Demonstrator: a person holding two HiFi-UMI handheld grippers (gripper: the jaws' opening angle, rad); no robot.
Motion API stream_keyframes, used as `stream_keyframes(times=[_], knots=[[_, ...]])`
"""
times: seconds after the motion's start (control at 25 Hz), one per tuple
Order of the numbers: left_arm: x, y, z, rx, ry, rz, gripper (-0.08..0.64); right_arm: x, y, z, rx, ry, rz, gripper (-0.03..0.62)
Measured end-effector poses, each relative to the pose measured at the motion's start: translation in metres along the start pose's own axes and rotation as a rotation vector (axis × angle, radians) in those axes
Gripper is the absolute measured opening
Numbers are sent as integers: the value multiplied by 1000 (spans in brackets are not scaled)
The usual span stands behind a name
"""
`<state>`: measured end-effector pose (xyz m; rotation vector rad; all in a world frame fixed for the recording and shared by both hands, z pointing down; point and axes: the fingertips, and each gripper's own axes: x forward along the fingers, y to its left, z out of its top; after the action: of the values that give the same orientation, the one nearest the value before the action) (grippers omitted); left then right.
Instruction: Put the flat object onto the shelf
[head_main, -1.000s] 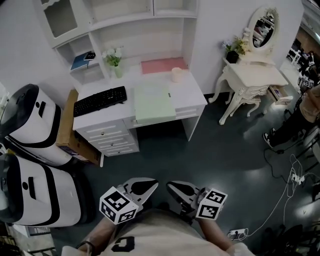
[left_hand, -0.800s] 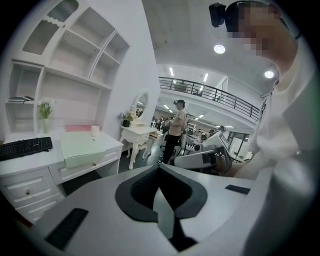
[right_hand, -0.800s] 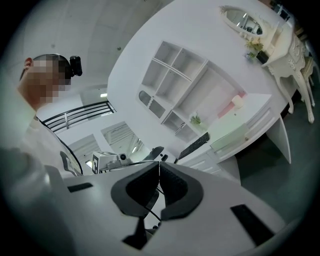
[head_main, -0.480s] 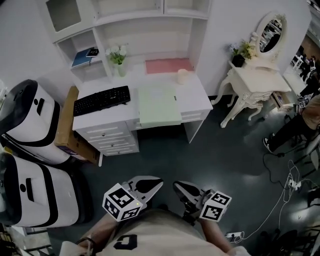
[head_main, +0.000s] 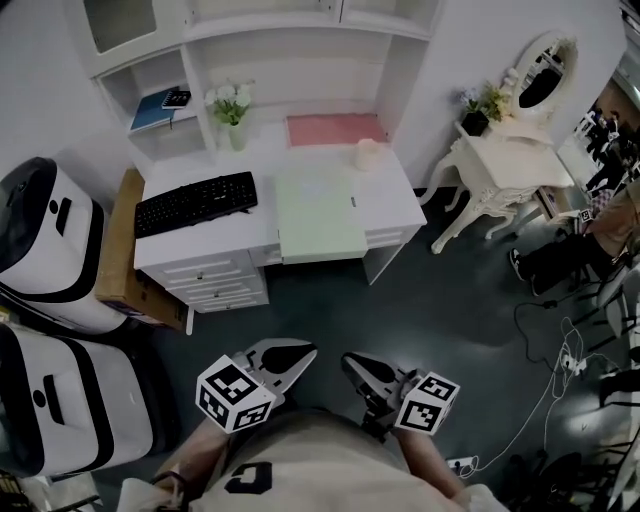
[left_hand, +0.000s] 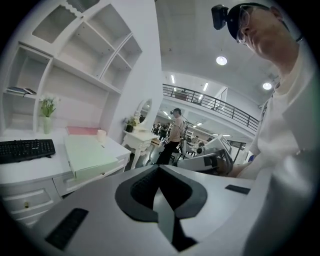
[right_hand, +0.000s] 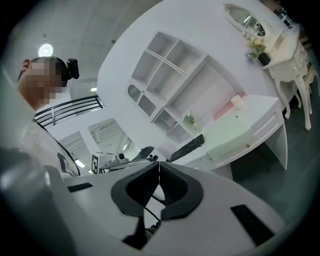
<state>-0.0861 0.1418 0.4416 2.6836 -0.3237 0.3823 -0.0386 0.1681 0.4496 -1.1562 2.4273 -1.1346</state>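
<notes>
A pale green flat object (head_main: 318, 210) lies on the white desk (head_main: 395, 195), its front end hanging over the desk's edge. It also shows in the left gripper view (left_hand: 87, 152) and the right gripper view (right_hand: 232, 140). A pink flat pad (head_main: 335, 128) lies at the back of the desk under the white shelf unit (head_main: 300, 35). My left gripper (head_main: 300, 352) and right gripper (head_main: 352, 362) hang side by side over the dark floor, close to the person's torso and far from the desk. Both are shut with nothing between the jaws.
A black keyboard (head_main: 195, 202), a small plant (head_main: 232, 110) and a pale cup (head_main: 366, 152) are on the desk. A blue book (head_main: 155, 108) sits in a left shelf niche. White machines (head_main: 50, 260) and a cardboard box (head_main: 120, 255) stand at left, a vanity table (head_main: 505, 165) at right.
The head view has drifted a little and the desk looks slightly nearer. Both grippers stay shut near the torso, almost unmoved.
</notes>
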Motion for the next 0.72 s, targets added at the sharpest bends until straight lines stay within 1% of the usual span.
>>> stream_keyframes(times=[0.2,0.32,0.56,0.72], knots=[[-6,25,6,-12,-15,4,14,21,-5,10,-7,-1,-38,25],[-13,40,8,-29,-27,7,14,33,-5,16,-13,-2,-42,25],[-24,69,13,-57,-58,14,14,61,-9,22,-37,34,-65,25],[-28,89,19,-75,-83,15,14,78,-12,29,-54,41,-86,25]])
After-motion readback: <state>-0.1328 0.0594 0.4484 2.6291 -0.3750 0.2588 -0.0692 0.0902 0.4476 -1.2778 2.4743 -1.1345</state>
